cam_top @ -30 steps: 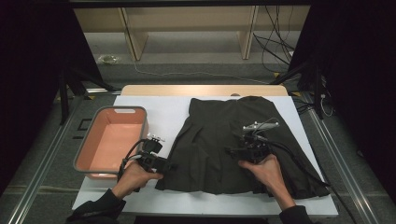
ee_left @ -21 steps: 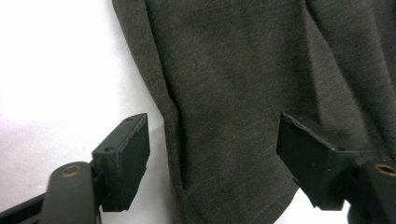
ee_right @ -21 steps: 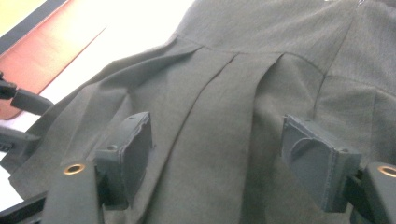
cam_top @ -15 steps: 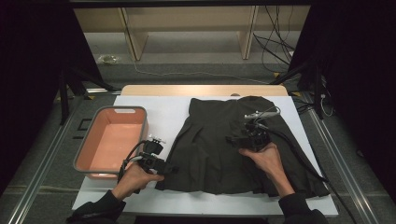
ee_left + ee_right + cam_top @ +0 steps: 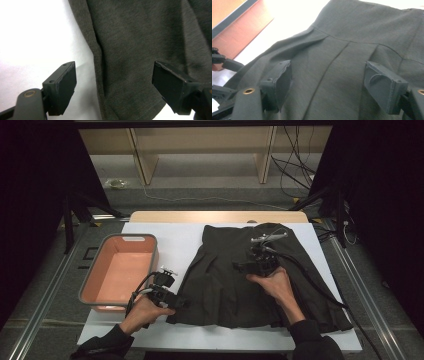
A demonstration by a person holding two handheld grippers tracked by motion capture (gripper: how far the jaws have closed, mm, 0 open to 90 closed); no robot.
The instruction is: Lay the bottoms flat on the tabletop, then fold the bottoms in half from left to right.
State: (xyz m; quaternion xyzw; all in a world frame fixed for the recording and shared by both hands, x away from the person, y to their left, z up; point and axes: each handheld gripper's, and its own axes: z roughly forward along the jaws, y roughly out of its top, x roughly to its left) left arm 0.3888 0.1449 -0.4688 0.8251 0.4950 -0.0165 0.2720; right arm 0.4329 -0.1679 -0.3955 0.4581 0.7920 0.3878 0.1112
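A dark grey pleated skirt (image 5: pixel 225 280) lies flat on the white table cover (image 5: pixel 172 240), waistband at the far end. My left gripper (image 5: pixel 179 302) sits at the skirt's near left hem corner. Its jaws have just been opening and stand wide, with the hem edge (image 5: pixel 107 75) lying loose between them on the table. My right gripper (image 5: pixel 240 266) hovers over the middle of the skirt, pointing left. Its jaws have also just been opening, and they stand apart above the pleats (image 5: pixel 329 65) without pinching the cloth.
A salmon-coloured basin (image 5: pixel 93 270) with a grey rim stands at the table's left, close to my left hand. The right gripper's cable (image 5: pixel 305 275) trails across the skirt's right side. Shelving and loose cables lie on the floor beyond the far table edge (image 5: pixel 215 216).
My right gripper has moved away from the near edge, farther up over the skirt toward the waistband. The left gripper has stayed at the hem corner.
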